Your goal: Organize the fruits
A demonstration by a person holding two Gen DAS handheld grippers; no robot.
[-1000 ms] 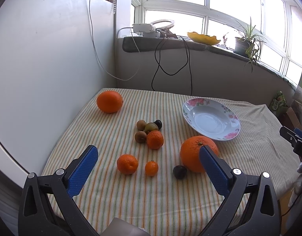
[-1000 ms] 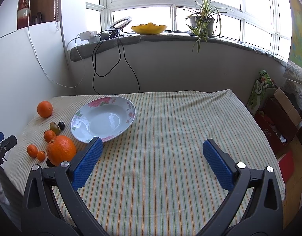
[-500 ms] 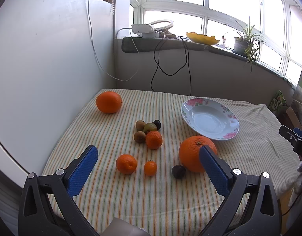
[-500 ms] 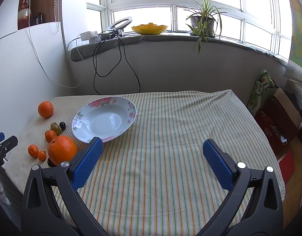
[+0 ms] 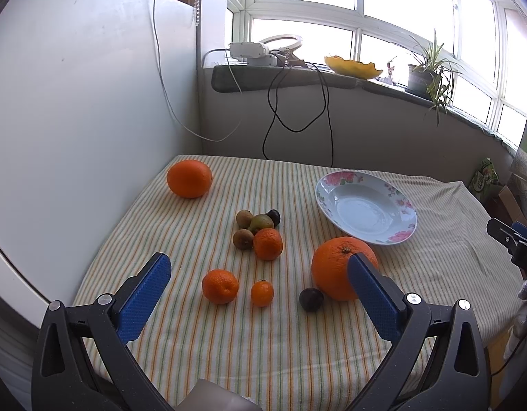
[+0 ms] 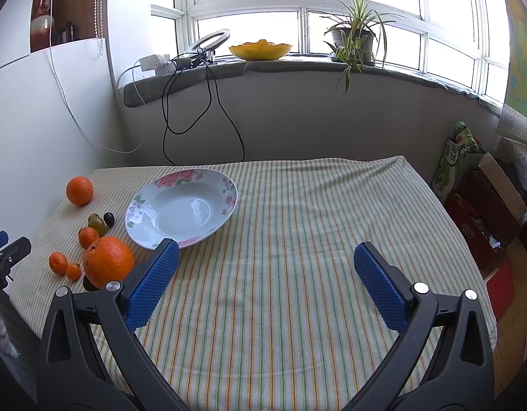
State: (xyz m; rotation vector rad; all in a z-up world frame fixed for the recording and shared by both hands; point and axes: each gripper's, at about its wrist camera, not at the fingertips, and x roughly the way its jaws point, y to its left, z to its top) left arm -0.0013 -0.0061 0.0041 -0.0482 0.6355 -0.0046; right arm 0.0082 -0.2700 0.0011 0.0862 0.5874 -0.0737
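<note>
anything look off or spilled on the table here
Nothing is spilled or damaged. The floral plate sits empty while all the fruit lies loose on the striped cloth, including the big orange just beside it. Both tools are open.

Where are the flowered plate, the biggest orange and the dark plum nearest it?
flowered plate point(image 5: 397, 202), left wrist view, far rim
biggest orange point(image 5: 332, 267), left wrist view, front skin
dark plum point(image 5: 310, 299), left wrist view, middle

My fingers point(image 5: 145, 293): blue pads, bumpy rubber look, on black matt plastic arms with shiny metal pins. Cloth point(image 6: 297, 239) on bench: soft, striped, woven, bit wrinkled. Plate point(image 6: 181, 207): glossy, smooth, flower print on rim. Big orange point(image 5: 332, 269): dimpled skin, slight shine. Dark plum point(image 5: 310, 299): smooth, dull.
</note>
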